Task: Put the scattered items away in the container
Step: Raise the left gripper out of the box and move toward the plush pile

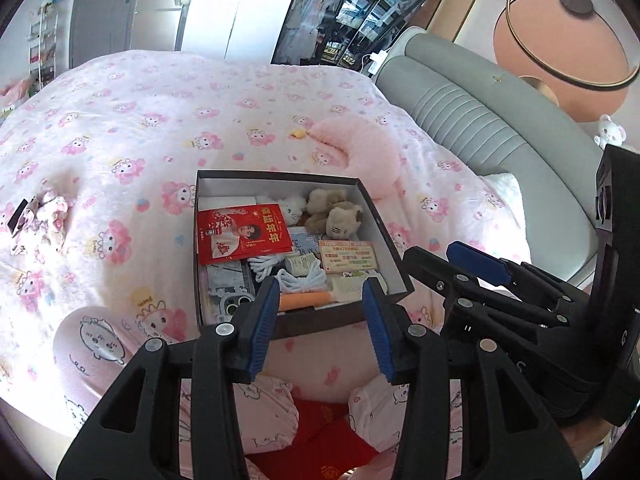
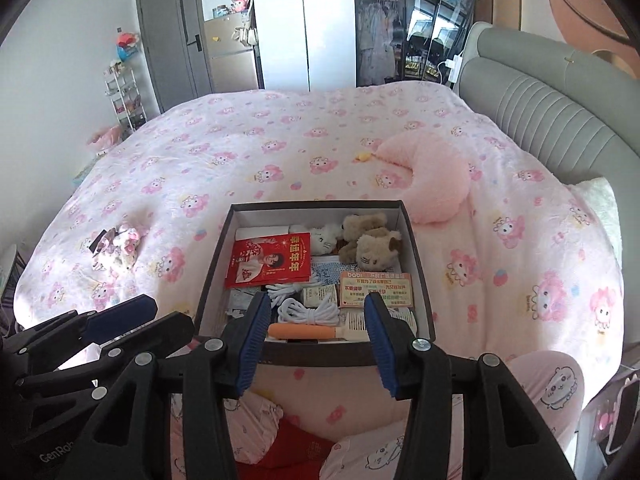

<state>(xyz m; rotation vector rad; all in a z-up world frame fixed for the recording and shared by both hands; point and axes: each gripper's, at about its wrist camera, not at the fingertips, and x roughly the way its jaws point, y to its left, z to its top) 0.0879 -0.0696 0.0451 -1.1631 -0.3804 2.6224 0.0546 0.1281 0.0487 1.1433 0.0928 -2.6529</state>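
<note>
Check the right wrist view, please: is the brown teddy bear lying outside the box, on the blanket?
No, the brown teddy bear lies inside the box, in its far right corner beside a white plush toy.

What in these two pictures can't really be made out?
- Lower layers of the box: both views, hidden by the red booklet, toys and rope.
- Small bundle on the bedspread: both views, too small to identify.
- Red cloth at the bottom edge: cut off, hidden by gripper frames.
</note>
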